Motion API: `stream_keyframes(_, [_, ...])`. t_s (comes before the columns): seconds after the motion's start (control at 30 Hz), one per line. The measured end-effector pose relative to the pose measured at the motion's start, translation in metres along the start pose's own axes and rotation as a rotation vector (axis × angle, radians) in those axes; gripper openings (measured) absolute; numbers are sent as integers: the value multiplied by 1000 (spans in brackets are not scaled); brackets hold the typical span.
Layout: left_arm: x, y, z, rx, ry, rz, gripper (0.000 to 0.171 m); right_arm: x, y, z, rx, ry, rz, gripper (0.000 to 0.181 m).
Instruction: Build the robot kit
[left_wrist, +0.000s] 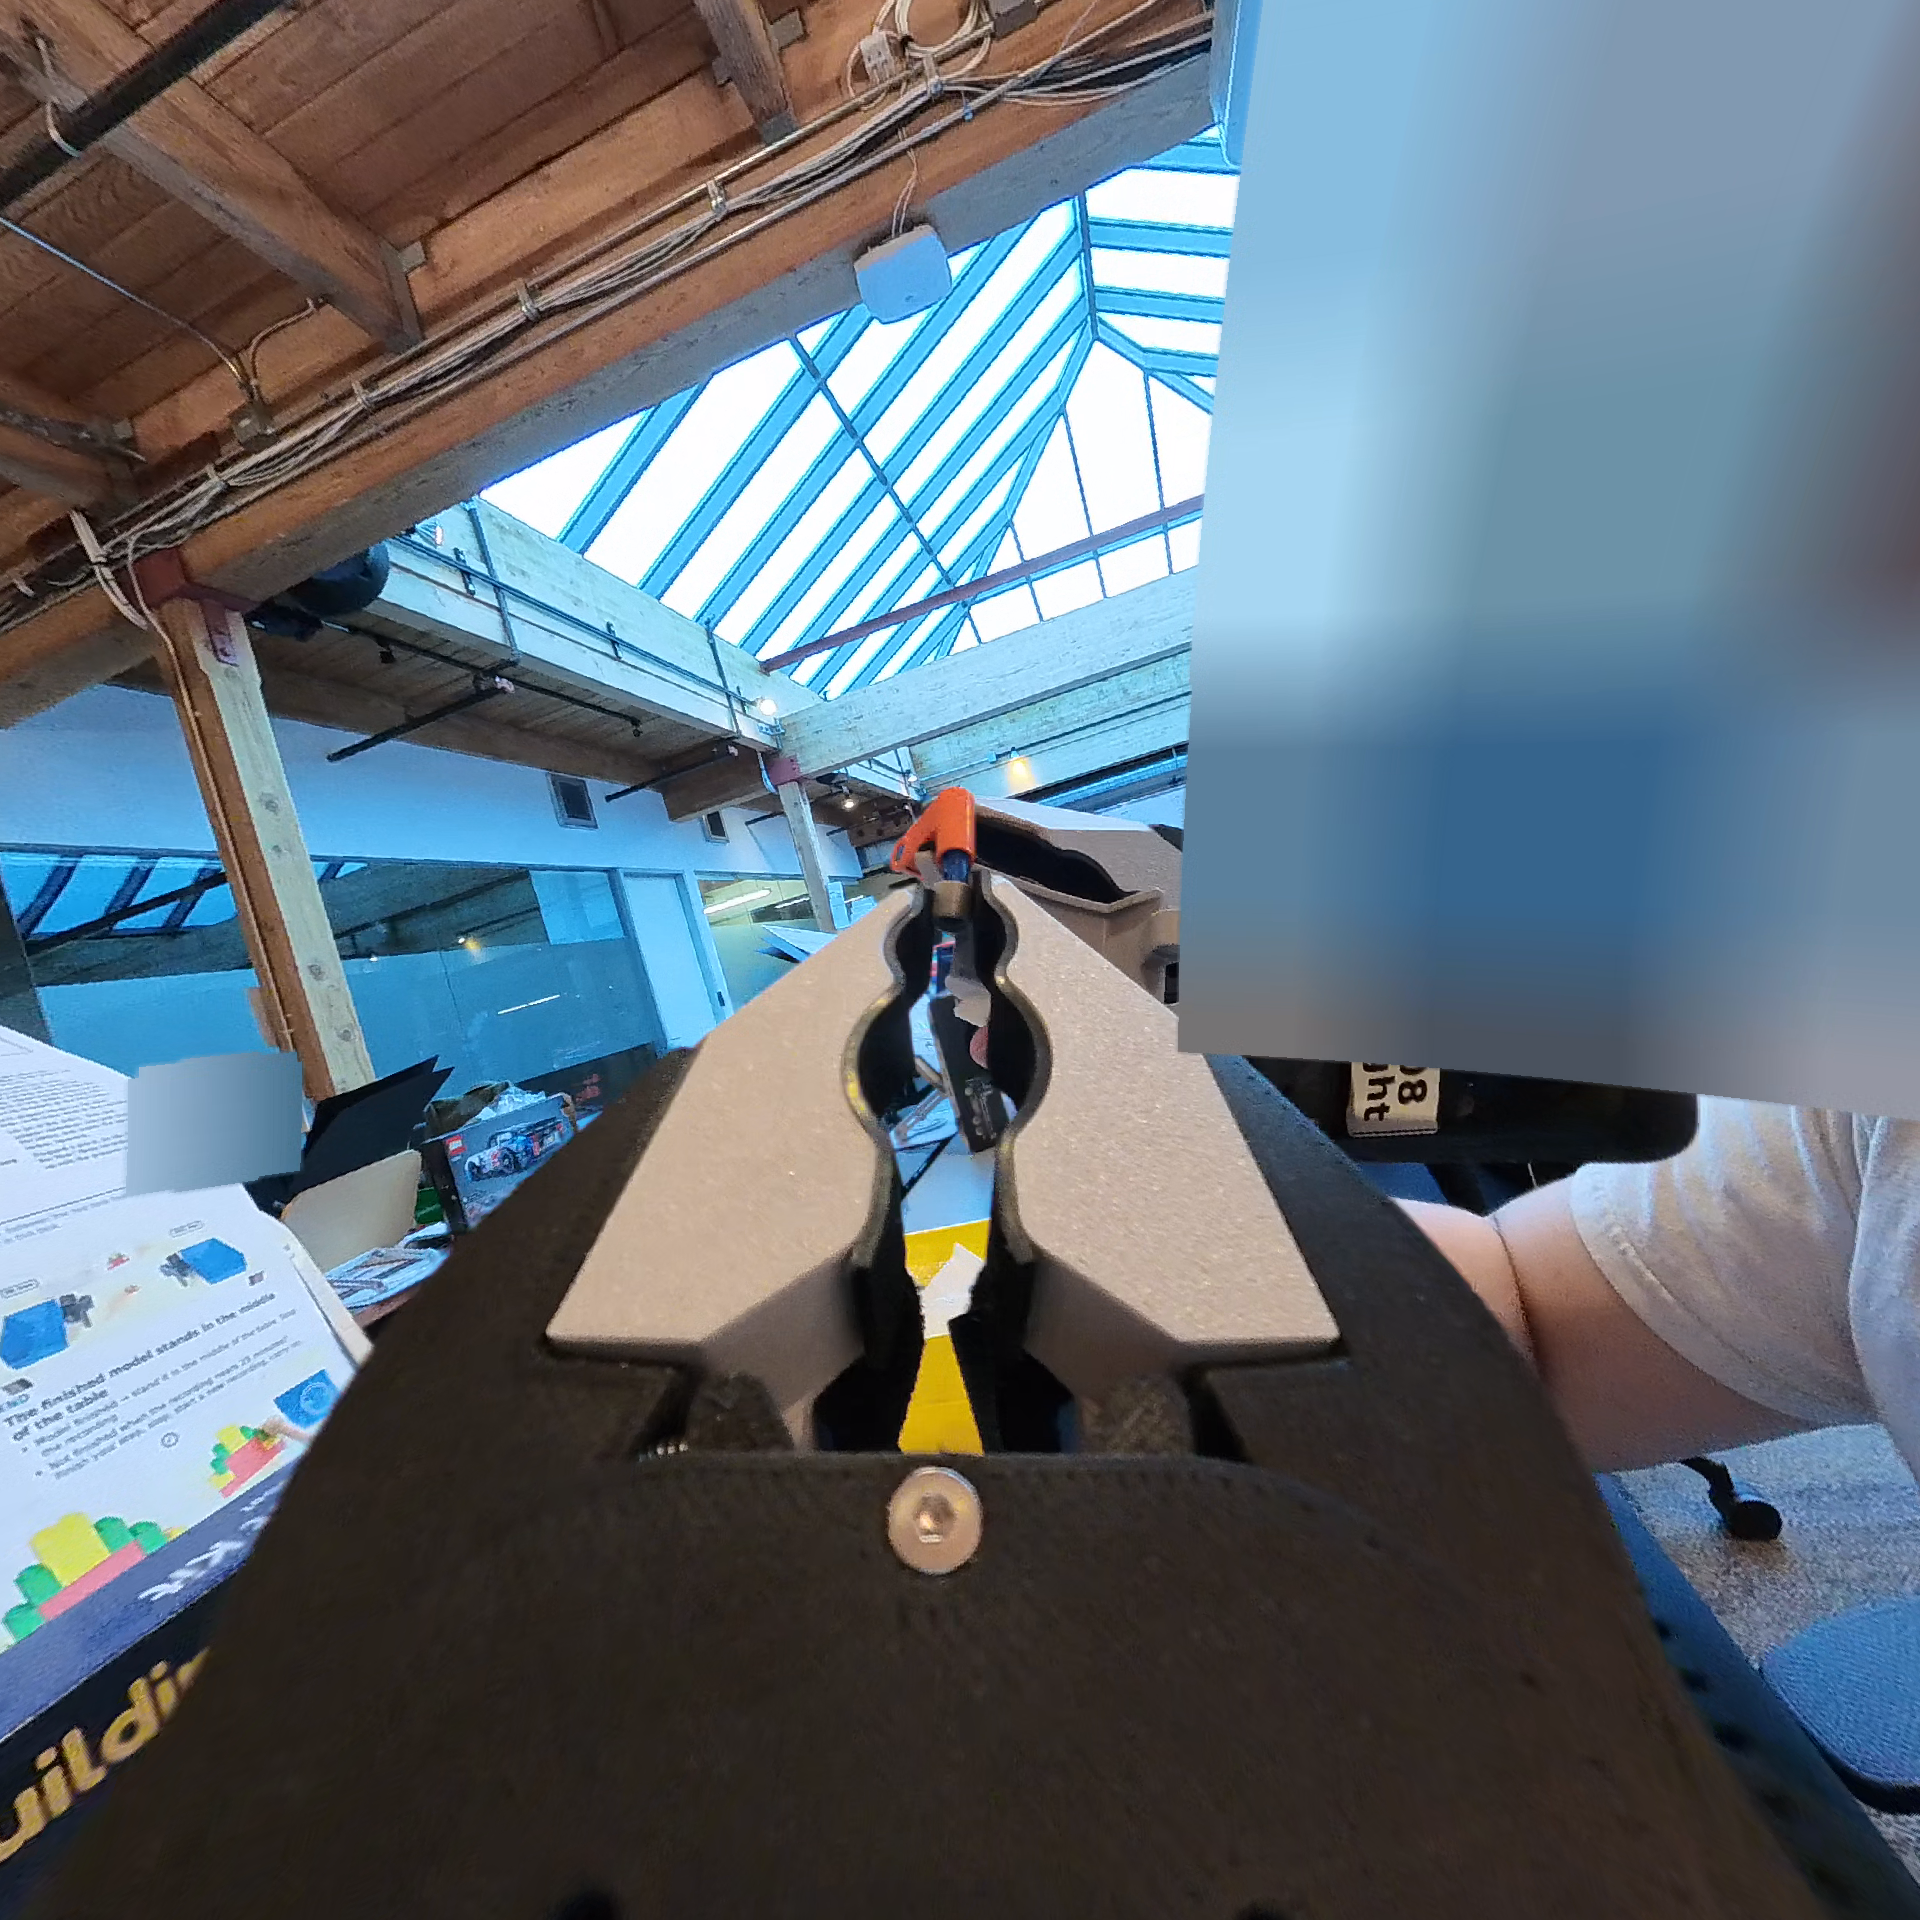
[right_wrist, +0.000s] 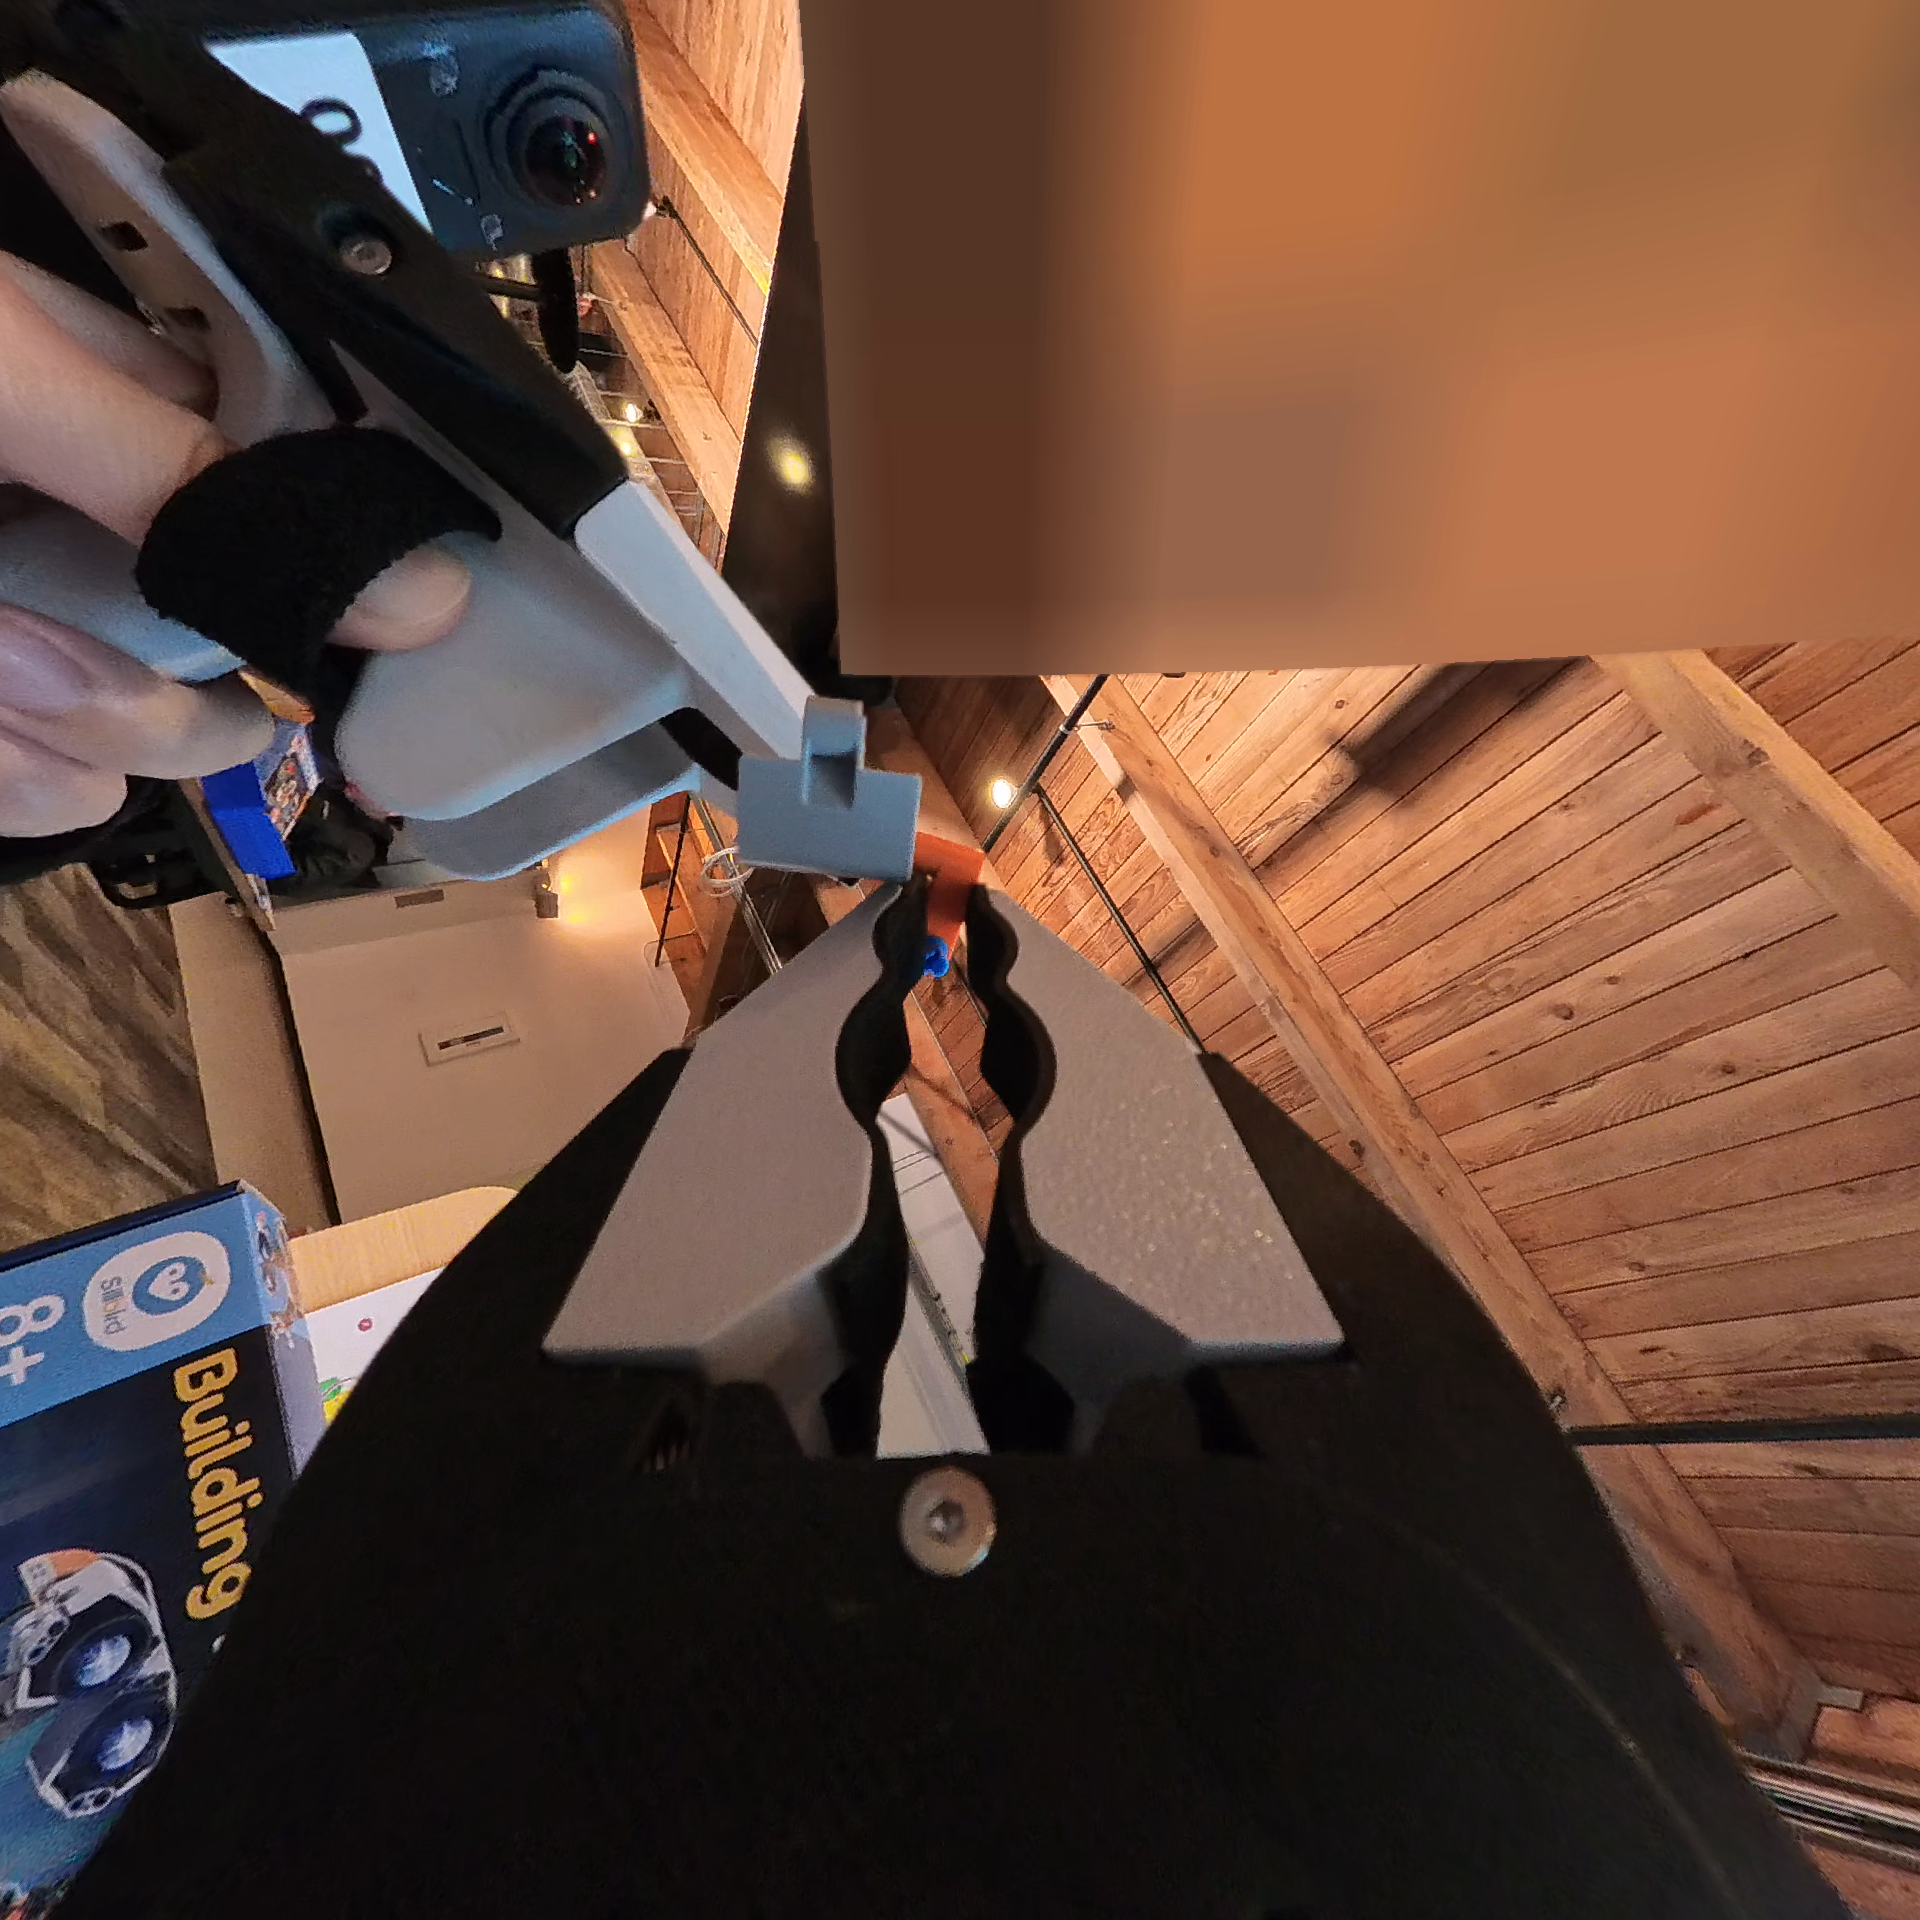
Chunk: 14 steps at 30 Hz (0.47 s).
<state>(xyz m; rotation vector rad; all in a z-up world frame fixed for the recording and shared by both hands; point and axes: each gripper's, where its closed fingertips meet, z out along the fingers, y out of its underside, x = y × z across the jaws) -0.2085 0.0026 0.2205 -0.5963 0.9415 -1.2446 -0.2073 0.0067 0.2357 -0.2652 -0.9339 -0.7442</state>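
Observation:
Both grippers are raised and meet tip to tip. In the left wrist view my left gripper (left_wrist: 950, 896) is shut on a small grey and blue pin (left_wrist: 953, 902) whose far end meets a small orange piece (left_wrist: 932, 828). The right gripper's grey body (left_wrist: 1081, 868) shows just behind it. In the right wrist view my right gripper (right_wrist: 940, 896) is shut on the orange piece (right_wrist: 951, 871). A blue pin end (right_wrist: 935, 956) pokes out between its fingers. The left gripper (right_wrist: 831, 805) comes in from the upper left, held by a hand (right_wrist: 94, 582), and its tip touches the orange piece.
A printed instruction sheet (left_wrist: 156, 1351) and a blue toy box (right_wrist: 125, 1455) lie at the lower left. Another toy box (left_wrist: 499, 1153) stands farther back. A yellow surface (left_wrist: 940, 1392) shows below the fingers. A person's arm (left_wrist: 1662, 1299) is at the right. Wooden ceiling and skylight overhead. Less than 4 cm separates the two grippers' tips.

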Motion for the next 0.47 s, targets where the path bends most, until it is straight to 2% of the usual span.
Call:
stream_keyframes(0.17, [3, 1, 1, 3, 24, -7, 5, 2, -2, -2, 21, 15, -7, 6])
stream_keyframes(0.47, [10, -2, 4, 1, 51, -5, 4, 9, -7, -6, 67, 34, 143, 6])
